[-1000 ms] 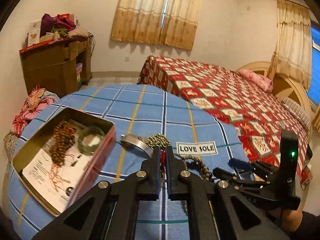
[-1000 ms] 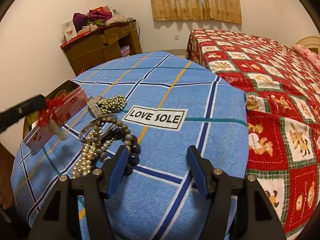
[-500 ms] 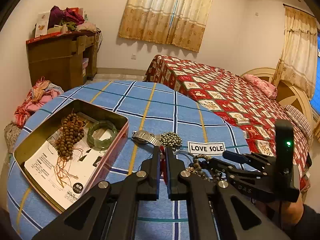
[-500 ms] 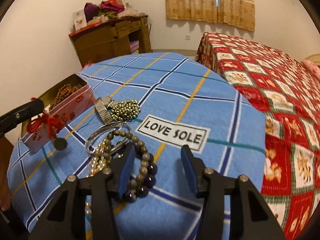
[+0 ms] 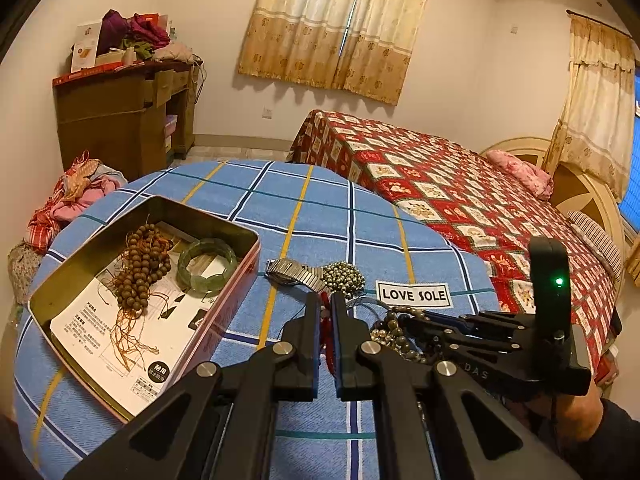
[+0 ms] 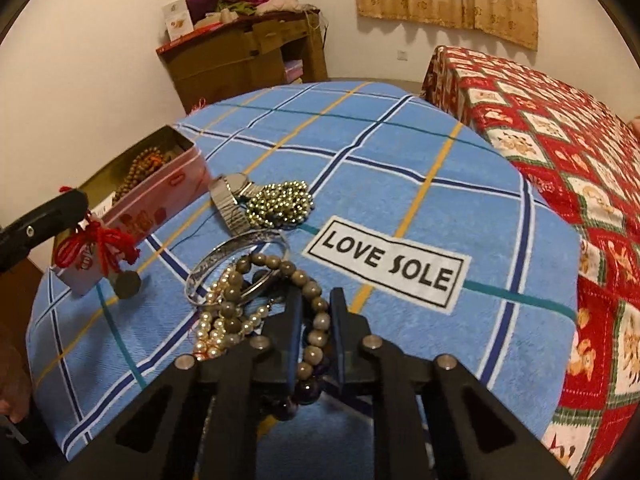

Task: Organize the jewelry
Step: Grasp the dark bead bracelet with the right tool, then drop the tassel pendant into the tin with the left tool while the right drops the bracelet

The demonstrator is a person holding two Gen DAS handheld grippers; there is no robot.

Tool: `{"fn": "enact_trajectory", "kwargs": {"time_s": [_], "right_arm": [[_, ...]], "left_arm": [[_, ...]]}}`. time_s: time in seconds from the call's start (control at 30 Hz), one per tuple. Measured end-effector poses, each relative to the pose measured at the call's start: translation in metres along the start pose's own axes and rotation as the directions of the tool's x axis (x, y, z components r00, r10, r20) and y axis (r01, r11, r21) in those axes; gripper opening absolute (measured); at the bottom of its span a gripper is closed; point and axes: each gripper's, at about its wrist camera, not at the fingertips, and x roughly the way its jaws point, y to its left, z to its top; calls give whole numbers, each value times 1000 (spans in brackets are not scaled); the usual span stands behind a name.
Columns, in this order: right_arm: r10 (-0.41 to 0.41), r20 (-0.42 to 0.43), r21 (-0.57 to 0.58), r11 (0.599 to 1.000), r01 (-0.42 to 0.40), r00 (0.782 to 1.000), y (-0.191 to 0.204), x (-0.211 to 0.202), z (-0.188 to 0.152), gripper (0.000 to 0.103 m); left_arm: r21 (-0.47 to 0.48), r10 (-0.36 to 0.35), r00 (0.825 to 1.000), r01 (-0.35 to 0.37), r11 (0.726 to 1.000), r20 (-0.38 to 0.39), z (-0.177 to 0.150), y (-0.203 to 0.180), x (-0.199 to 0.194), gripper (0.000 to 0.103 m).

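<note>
Tin: a rectangular metal box (image 5: 240, 276) with rounded corners and pink outer walls, open, near the left edge of the round table (image 6: 380, 152); a printed paper lines its floor.
Inside the tin: a bunch of brown wooden beads (image 5: 142, 264) with frayed threads, and beside it a smooth green bangle (image 5: 207, 266).
Left gripper (image 5: 327, 312): jaws nearly closed, pinching a red yarn charm (image 6: 94, 246) – its fuzzy loops and a dull round coin hang just above the cloth, close beside the tin's near corner.
Right gripper (image 6: 316, 320): jaws narrowed onto a bracelet of large grey-brown beads (image 6: 308, 292), one strand caught between them.
Pile under the right gripper: pearl strand (image 6: 216, 328) and a shiny silver bangle (image 6: 240, 256), tangled and touching.
Further back: a ribbed metal watch (image 6: 230, 200) touching a heap of small gold beads (image 6: 280, 204), just beside the tin.
Cloth: blue checked weave with a white "LOVE SOLE" label (image 6: 386, 266) – bare cloth on the far half and right side.
</note>
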Motion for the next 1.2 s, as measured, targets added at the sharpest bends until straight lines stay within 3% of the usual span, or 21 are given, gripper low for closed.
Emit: {"fn": "enact_trajectory", "kwargs": {"time_s": [0.4, 0.63, 0.9, 0.93, 1.2], "right_arm": [[2, 92, 20, 1000, -4, 996, 4, -35, 9, 16], [-6, 14, 6, 1000, 6, 1000, -1, -20, 3, 17], [-18, -8, -15, 1000, 17, 1000, -2, -17, 2, 17], [-16, -4, -13, 1000, 16, 1000, -2, -18, 2, 13], [-16, 45, -11, 1000, 16, 999, 1, -31, 8, 12]], "left_arm": [[11, 0, 1000, 0, 1000, 23, 6, -4, -8, 4], [7, -4, 1000, 4, 1000, 20, 6, -4, -8, 4], [-4, -5, 1000, 5, 1000, 6, 4, -2, -5, 4], [-2, -6, 1000, 6, 1000, 7, 4, -2, -4, 4], [-4, -10, 1000, 10, 1000, 17, 4, 1, -6, 4]]}}
